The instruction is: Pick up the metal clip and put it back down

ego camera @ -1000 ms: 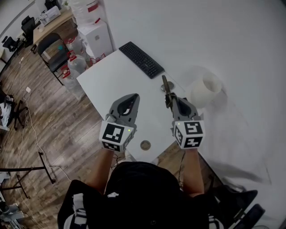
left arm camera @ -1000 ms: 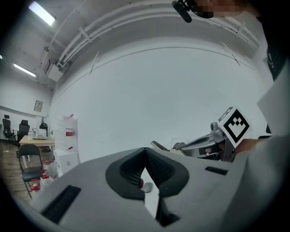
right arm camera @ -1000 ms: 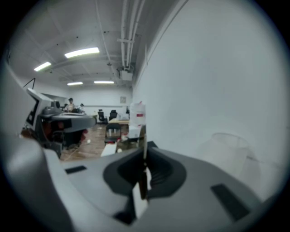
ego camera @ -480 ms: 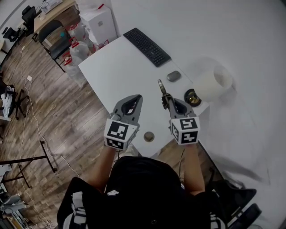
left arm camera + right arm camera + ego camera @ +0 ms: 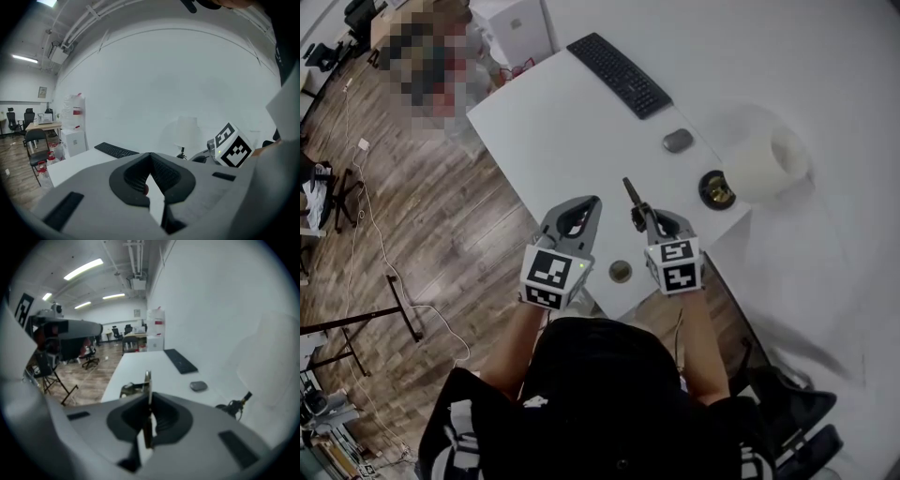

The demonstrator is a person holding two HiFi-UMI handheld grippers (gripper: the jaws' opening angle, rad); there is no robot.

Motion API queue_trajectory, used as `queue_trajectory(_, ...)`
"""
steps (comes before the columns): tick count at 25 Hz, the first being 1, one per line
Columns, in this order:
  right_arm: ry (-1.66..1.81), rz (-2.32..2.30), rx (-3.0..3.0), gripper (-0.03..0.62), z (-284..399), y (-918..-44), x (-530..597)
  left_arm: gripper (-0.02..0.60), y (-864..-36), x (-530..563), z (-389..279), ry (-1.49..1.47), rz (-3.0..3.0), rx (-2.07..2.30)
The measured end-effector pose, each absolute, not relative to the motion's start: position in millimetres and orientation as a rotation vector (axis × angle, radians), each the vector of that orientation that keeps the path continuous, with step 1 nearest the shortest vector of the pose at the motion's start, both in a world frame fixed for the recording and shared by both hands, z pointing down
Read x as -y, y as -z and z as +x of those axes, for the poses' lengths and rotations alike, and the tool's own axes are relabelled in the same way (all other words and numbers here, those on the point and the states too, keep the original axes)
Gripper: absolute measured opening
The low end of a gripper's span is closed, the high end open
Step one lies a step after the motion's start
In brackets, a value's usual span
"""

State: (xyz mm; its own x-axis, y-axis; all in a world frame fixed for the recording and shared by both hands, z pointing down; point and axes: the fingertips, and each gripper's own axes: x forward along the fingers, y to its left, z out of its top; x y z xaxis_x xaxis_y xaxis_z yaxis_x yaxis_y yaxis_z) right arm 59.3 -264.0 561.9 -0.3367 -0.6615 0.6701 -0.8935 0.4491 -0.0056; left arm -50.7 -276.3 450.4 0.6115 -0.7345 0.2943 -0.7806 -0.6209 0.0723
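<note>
My right gripper (image 5: 640, 217) is shut on the metal clip (image 5: 631, 195), a thin dark metal piece that sticks out past the fingertips above the white table (image 5: 553, 131). In the right gripper view the clip (image 5: 148, 380) stands edge-on between the closed jaws of that gripper (image 5: 149, 401). My left gripper (image 5: 584, 206) hovers beside it at the table's near edge, shut, with nothing between its jaws (image 5: 150, 157). The right gripper's marker cube (image 5: 232, 145) shows in the left gripper view.
A black keyboard (image 5: 619, 73) lies at the table's far end and a grey mouse (image 5: 678, 141) nearer. A white roll (image 5: 769, 161) and a black round object (image 5: 716, 188) sit at the right edge. A small round disc (image 5: 621, 272) lies between the grippers. Wooden floor lies to the left.
The right gripper has drawn back from beside the mouse toward the table's near edge, still holding the clip. The left gripper has kept its place beside it.
</note>
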Motion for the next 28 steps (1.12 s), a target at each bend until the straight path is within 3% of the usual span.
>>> queue_trajectory(17, -0.506, 1.021, 1.923, 0.035, 56.4, -680.2, 267.3, 0.023, -472.9, 267.3, -63.0, -0.377, 2.592, 1.251)
queue_trajectory(28, -0.257, 0.981, 1.834, 0.035, 69.3, -699.4, 306.7, 0.023, -481.8, 262.1, -63.2, -0.432, 2.592, 1.244)
